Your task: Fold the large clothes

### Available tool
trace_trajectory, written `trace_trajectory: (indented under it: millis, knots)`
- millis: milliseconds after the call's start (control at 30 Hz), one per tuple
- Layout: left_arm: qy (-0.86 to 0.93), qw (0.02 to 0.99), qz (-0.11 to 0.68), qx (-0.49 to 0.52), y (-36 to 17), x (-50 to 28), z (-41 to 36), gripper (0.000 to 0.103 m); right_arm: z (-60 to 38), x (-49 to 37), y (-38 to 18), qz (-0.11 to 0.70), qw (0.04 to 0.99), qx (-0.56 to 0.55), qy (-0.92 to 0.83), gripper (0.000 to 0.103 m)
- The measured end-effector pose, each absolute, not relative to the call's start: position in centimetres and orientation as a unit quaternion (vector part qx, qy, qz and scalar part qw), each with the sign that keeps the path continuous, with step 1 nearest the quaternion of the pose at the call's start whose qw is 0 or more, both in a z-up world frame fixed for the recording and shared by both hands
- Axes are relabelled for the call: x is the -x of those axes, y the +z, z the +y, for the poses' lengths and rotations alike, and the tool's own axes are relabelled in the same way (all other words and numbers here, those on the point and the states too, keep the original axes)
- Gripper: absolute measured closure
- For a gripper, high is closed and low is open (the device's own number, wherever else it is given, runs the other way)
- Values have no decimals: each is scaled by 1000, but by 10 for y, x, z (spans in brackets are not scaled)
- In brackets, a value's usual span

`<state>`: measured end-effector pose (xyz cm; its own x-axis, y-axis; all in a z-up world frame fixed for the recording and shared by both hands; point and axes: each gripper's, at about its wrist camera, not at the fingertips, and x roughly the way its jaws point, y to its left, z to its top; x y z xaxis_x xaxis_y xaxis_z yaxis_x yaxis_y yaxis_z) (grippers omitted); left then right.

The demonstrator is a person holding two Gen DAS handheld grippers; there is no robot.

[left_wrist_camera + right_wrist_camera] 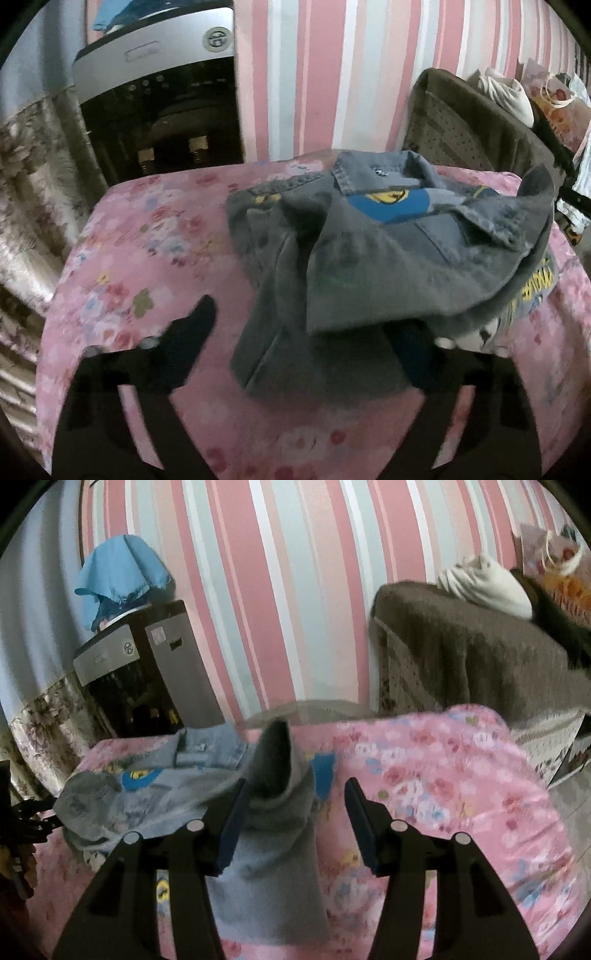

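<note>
A grey denim jacket with blue and yellow patches lies crumpled on a table under a pink floral cover. My left gripper stands wide. Its left finger is bare over the cover, and a jacket fold drapes over and hides the right finger. In the right wrist view a grey sleeve of the jacket runs up between the fingers of my right gripper. The sleeve rests against the left finger, with a gap to the right finger.
A black and silver water dispenser stands at the back left, with a blue cloth on top. A brown-covered seat with a white bag is at the back right. A floral curtain hangs left.
</note>
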<state>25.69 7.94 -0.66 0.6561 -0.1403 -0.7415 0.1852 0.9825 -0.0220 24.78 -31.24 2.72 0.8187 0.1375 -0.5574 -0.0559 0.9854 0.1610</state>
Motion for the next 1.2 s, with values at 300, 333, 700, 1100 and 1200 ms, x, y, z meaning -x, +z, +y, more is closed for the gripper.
trace_trajectory:
  millis: [300,333,700,1100,1200]
  knots:
    - [-95,912,395,-55,9,-294,67,88,-288,-302,17,337,941,20,34,98]
    - [-93,914,391,-57,15,-298,68,95,-288,-304,21,331,943,20,25,99]
    - [-59,909,409,-59,36,-400,80,94,-288,-371,23,342,938,23,-49,99]
    - [10,893,445,-57,0,-413,100,6,-306,-359,8,357,930,-75,31,42]
    - [-9,895,445,-40,10,-401,107,6,-312,-337,25,331,939,-86,38,42]
